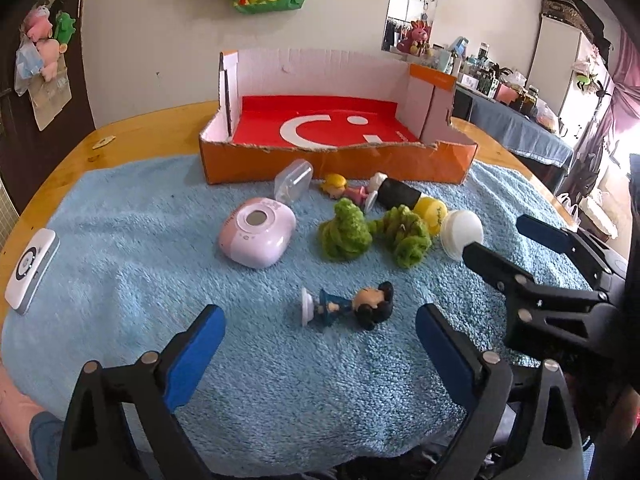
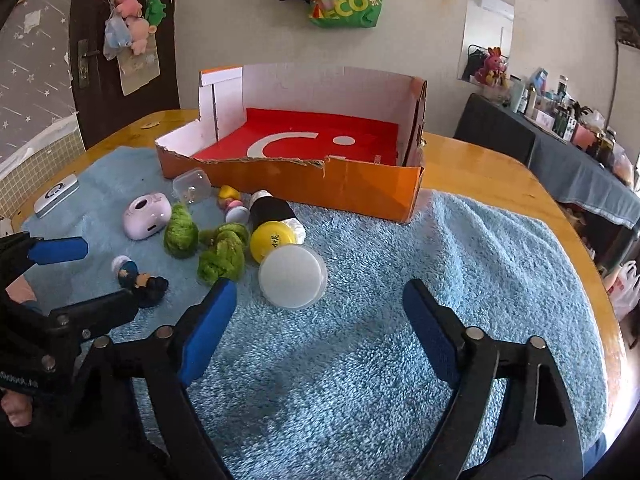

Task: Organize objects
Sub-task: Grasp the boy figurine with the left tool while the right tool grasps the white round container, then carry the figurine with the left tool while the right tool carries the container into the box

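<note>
Small items lie on a blue towel (image 1: 280,392) in front of an orange cardboard box (image 1: 336,160) with a red floor. A dark-haired figurine (image 1: 348,306) lies on its side just ahead of my left gripper (image 1: 320,344), which is open and holds nothing. A white-lidded jar (image 2: 292,276) lies just beyond the tips of my right gripper (image 2: 320,320), also open and holding nothing. Behind it are a yellow-lidded jar (image 2: 272,240), a black cylinder (image 2: 272,210), two green woolly clumps (image 1: 372,236), a pink toy camera (image 1: 258,238), a clear plastic case (image 1: 294,180) and a blond figurine (image 1: 344,190).
A white flat device (image 1: 30,270) rests at the towel's left edge. The round wooden table (image 2: 500,176) shows bare wood around the towel. Both grippers stand side by side, the right gripper (image 1: 498,238) close to the white-lidded jar. A cluttered side table (image 2: 580,152) stands at the far right.
</note>
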### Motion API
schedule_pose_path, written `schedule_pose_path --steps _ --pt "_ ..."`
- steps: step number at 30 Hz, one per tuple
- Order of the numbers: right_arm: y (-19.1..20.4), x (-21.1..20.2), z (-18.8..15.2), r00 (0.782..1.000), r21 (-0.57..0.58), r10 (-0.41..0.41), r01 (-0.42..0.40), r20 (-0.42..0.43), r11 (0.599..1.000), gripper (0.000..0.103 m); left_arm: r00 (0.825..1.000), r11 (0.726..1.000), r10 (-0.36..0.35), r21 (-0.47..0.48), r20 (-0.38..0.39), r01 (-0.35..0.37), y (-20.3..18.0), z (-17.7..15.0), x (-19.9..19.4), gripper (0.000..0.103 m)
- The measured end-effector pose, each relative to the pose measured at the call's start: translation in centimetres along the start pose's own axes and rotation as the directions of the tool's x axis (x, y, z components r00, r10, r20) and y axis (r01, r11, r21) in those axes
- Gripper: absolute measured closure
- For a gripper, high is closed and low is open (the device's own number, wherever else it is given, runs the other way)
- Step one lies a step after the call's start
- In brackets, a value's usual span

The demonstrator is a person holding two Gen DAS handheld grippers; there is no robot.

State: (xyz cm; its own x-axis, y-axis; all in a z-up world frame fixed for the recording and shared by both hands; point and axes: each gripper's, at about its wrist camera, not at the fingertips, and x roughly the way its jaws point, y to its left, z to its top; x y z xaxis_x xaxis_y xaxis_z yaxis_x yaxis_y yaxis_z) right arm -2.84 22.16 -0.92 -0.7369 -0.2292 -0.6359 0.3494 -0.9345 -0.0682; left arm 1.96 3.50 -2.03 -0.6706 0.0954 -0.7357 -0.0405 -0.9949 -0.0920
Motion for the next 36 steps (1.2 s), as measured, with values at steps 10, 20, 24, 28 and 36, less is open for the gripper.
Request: schedule_pose_path --steps 10,20,24,28,36 --pt "0.2 1.9 0.2 0.999 -0.033 0.033 -0.034 -0.034 0.999 0.027 1.0 0.998 0.011 -0.054 -0.028 -0.012 0.1 -0.4 1.4 0.009" --pt "-0.4 3.0 0.2 0.996 -0.005 0.061 -0.062 -0.067 0.998 0.046 0.999 0.996 0.042 -0.08 -0.008 -0.042 0.3 -0.2 1.7 0.02" --pt "-0.5 3.0 0.4 0.994 0.01 0.078 -0.078 -0.079 0.997 0.058 0.999 0.995 0.038 -0.09 0.001 -0.038 0.4 -0.1 1.5 0.032" --pt "-0.8 2.9 0.5 0.992 0.034 0.096 -0.093 -0.079 0.995 0.064 1.0 0.996 0.029 -0.088 0.006 -0.029 0.5 0.0 1.3 0.043" --pt "-1.2 2.1 0.7 0.993 0.06 0.097 -0.093 -0.064 0.994 0.065 1.0 0.997 0.003 -0.078 0.004 -0.003 0.8 0.0 1.1 0.048"
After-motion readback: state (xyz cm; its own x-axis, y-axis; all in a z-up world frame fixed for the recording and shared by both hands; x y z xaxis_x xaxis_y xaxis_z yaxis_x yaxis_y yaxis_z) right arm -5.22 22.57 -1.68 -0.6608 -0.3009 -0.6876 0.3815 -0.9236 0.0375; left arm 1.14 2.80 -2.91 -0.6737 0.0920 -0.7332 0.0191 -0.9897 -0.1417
